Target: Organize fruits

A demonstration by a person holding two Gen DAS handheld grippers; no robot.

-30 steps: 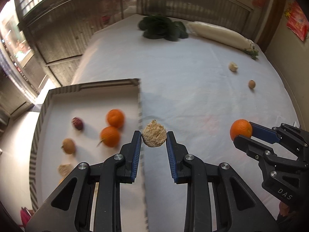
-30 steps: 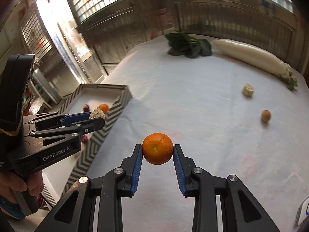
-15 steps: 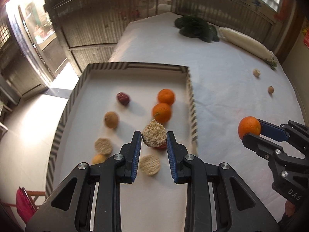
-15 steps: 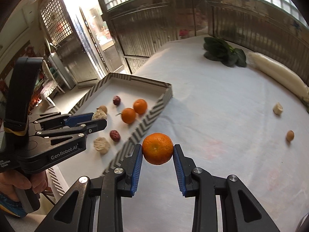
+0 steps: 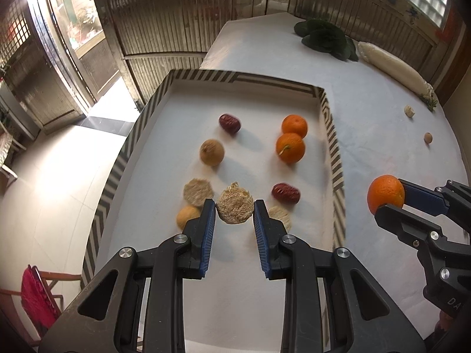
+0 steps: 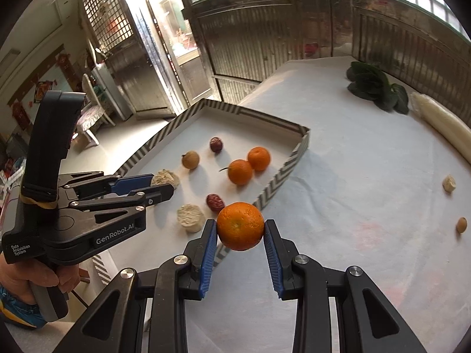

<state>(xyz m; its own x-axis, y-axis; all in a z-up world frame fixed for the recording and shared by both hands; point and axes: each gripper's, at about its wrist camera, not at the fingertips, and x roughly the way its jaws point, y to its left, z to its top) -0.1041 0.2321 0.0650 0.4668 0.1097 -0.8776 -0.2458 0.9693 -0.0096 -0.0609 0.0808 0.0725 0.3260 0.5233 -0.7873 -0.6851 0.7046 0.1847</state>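
My left gripper point(image 5: 234, 216) is shut on a rough tan corn-cob slice point(image 5: 235, 206) and hangs over the near part of the striped tray point(image 5: 331, 135). In the tray lie two oranges point(image 5: 290, 148), two red dates point(image 5: 285, 192), a brown longan point(image 5: 211, 152) and other cob slices point(image 5: 197, 191). My right gripper point(image 6: 240, 231) is shut on an orange point(image 6: 240, 225), held above the tray's point(image 6: 276, 182) right wall. The left gripper point(image 6: 164, 184) shows at left in the right wrist view, the right gripper point(image 5: 391, 198) at right in the left wrist view.
On the white cloth right of the tray lie a cob piece point(image 6: 449, 183) and a small brown longan point(image 6: 461, 224). Dark leafy greens point(image 6: 376, 88) and a white radish point(image 6: 441, 126) sit at the far end. A person's hand point(image 6: 29, 276) grips the left handle.
Both grippers have swung left, each keeping its load. The left one went from the tray's right wall to over the tray's inside; the right one came from open cloth to the tray's wall.
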